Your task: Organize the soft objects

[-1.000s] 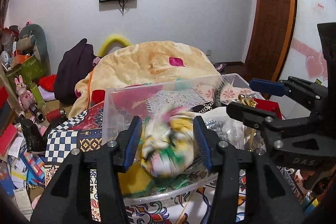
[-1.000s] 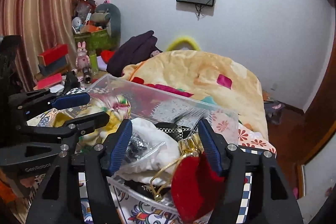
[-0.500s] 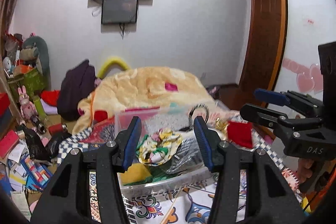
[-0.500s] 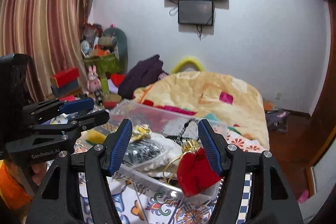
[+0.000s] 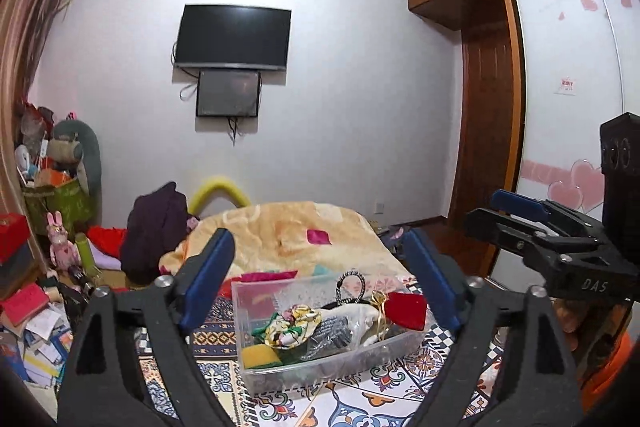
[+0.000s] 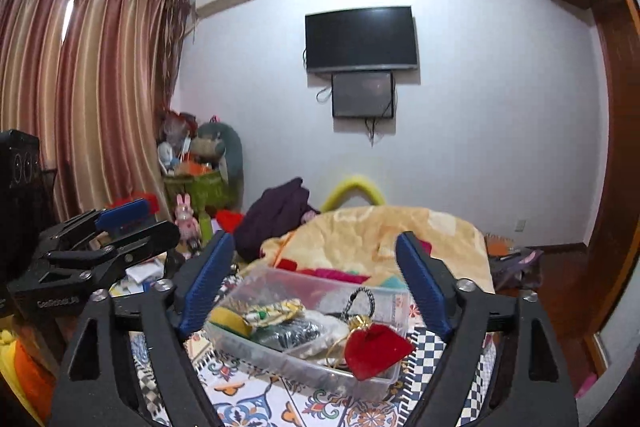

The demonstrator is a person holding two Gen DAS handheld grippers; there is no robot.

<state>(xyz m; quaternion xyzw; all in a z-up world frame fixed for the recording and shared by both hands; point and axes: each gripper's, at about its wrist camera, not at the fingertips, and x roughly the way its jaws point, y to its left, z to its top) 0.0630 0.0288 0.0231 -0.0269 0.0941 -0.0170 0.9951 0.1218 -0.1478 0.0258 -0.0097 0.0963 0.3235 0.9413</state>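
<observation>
Clear bin (image 5: 256, 371) low centre of frame, ahead of left gripper (image 5: 318, 287); right gripper (image 6: 316, 287) equally near. Both grippers apart, empty. Red pouch (image 6: 374, 349) at bin's right end.

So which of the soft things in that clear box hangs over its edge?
The red velvet pouch with gold cord. It droops over the clear box's rim; the floral cloth and yellow sponge sit inside.

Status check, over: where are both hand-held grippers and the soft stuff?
Left hand-held gripper open, empty, above bin. Right hand-held gripper open, empty. Soft items piled in clear bin; red pouch overhangs rim. Nothing between.
</observation>
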